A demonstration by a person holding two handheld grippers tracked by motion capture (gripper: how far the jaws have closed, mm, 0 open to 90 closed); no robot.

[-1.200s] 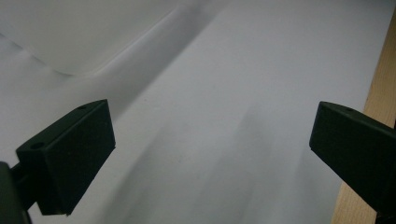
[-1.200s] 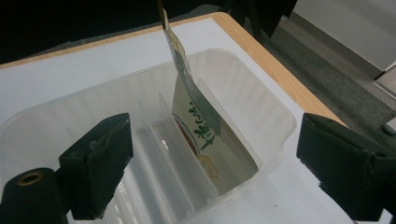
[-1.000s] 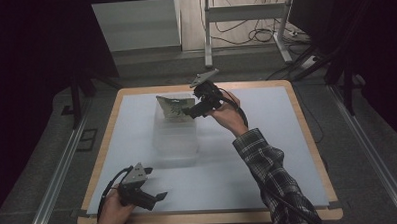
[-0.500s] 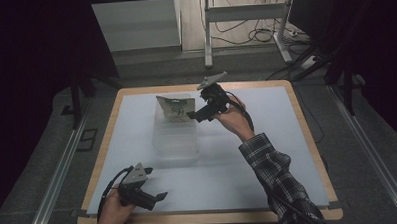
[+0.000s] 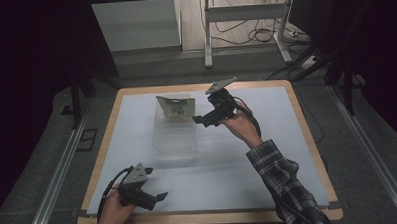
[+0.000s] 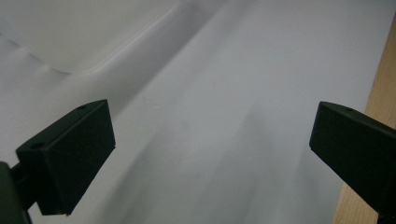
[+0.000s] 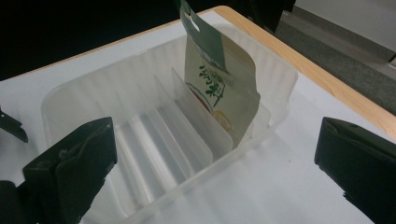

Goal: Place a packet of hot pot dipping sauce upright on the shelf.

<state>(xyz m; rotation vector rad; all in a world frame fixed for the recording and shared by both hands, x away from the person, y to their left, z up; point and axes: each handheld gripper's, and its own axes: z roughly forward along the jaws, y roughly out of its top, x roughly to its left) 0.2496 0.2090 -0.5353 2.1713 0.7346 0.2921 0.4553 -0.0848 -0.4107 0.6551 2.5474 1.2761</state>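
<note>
A clear plastic bin (image 5: 175, 135) with several upright dividers lies mid-table. A beige and green snack pouch (image 5: 175, 108) stands upright in its far-end slot. My right gripper (image 5: 204, 114) hovers just right of the pouch, open and holding nothing. In the right gripper view its jaws (image 7: 215, 158) stand wide apart, framing the bin (image 7: 154, 140) and the pouch (image 7: 219, 88), which leans against a divider. My left gripper (image 5: 156, 184) rests near the table's front left, open. In the left gripper view (image 6: 210, 144) only white mat lies between its jaws.
The white mat (image 5: 268, 164) covers a wooden-edged table (image 5: 310, 133). The wood rim (image 6: 376, 88) runs beside the left gripper's right jaw. Desk legs and cables (image 5: 244, 35) stand on the floor beyond the table. Dark surroundings flank both sides.
My right gripper has drawn back to the right and toward the person, away from the pouch. The pouch stays standing in the bin. The left gripper has not moved.
</note>
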